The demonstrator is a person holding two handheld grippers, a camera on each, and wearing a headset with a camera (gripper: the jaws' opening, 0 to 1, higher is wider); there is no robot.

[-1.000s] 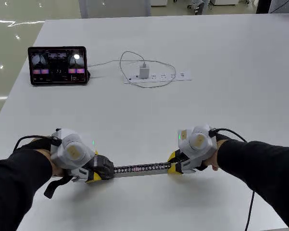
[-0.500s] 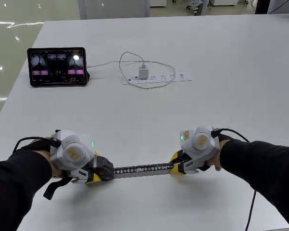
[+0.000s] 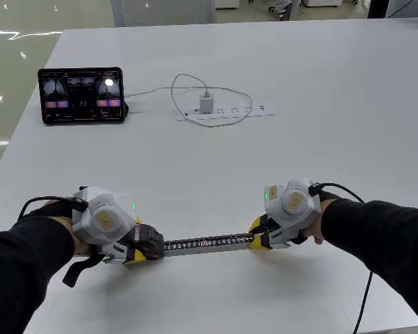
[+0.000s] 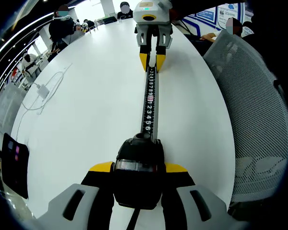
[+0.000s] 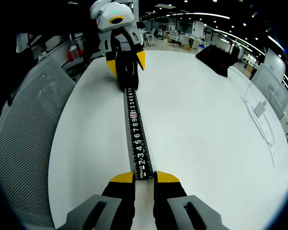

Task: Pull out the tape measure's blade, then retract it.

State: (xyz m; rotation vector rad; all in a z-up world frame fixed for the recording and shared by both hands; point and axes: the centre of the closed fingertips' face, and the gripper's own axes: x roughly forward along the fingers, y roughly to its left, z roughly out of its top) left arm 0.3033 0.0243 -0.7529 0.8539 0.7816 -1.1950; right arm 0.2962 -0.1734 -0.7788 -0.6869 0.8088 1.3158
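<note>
Between its jaws, the left hand-held gripper (image 3: 140, 248) clamps the tape measure (image 4: 139, 176) by its case. The blade (image 3: 207, 243) runs out along the surface (image 3: 299, 139) to the right hand-held gripper (image 5: 144, 178), closed on the blade tip.

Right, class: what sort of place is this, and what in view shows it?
Likely an open-plan office or lab: large white table, mesh chair, distant desks under ceiling lights.
</note>
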